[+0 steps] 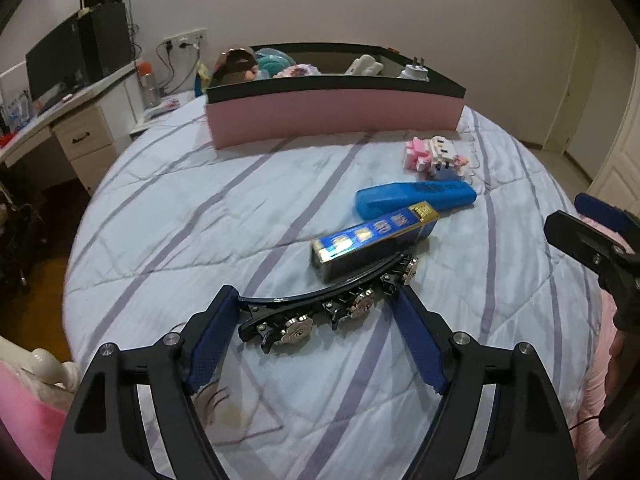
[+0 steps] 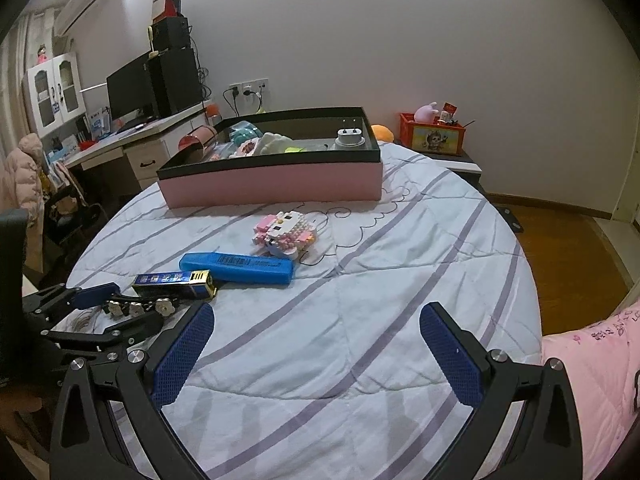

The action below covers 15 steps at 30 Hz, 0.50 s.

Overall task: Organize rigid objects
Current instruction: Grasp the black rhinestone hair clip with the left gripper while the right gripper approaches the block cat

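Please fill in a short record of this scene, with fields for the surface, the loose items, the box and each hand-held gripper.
surface: bed quilt, pale with purple stripes
loose items: black hair clip, blue-and-gold carton, blue case, pink brick figure
box: pink storage box, open, already holding several items
left hand-held gripper: pads at either end of the hair clip, touching or nearly so; firm grip not certain
right hand-held gripper: open, nothing between its pads, over bare quilt
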Motion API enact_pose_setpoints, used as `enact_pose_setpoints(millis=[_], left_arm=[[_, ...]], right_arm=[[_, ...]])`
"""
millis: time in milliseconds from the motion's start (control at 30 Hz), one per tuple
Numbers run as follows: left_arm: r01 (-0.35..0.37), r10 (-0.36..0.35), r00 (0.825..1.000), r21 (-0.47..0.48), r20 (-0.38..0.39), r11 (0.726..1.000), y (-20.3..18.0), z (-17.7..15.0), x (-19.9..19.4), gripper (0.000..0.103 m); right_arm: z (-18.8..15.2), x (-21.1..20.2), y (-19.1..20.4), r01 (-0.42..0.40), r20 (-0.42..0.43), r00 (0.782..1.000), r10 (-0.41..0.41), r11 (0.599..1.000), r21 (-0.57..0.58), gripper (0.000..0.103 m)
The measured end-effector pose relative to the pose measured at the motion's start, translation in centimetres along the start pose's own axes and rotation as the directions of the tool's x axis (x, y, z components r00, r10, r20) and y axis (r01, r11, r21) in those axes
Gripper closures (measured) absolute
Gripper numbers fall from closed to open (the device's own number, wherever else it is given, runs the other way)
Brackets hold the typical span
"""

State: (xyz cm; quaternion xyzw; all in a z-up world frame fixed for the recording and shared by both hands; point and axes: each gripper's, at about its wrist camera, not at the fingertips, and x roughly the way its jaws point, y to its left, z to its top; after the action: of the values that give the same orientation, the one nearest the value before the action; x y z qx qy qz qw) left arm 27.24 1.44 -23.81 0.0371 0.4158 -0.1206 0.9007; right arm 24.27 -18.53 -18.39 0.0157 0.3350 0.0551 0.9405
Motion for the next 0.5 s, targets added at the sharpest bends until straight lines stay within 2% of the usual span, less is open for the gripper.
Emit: enact_pose_setpoints(millis=[100, 267, 500], left_arm=[[-0.026, 0.026, 1.000, -0.025, 0.002, 0.999, 0.9, -0.6, -0.9, 0.023], [-0.141, 0.143, 0.990, -0.080, 0.010, 0.987, 3.3, -1.1, -2.0, 0.023], [-0.153, 0.158, 0.987, -0.124, 0.031, 0.980, 4.7, -0.5, -2.1, 0.023]], right_arm=[[0.1, 0.3, 0.4, 0.010, -0.010, 1.000, -0.011, 1.000, -0.020, 0.000], [0.5, 1.7, 0.9, 0.034, -0.040, 0.999, -0.036, 0.999, -0.042, 0.000], [2.2, 4.6, 1.4, 0.087, -0.069, 0.993, -0.092, 0.994, -0.066, 0.000]])
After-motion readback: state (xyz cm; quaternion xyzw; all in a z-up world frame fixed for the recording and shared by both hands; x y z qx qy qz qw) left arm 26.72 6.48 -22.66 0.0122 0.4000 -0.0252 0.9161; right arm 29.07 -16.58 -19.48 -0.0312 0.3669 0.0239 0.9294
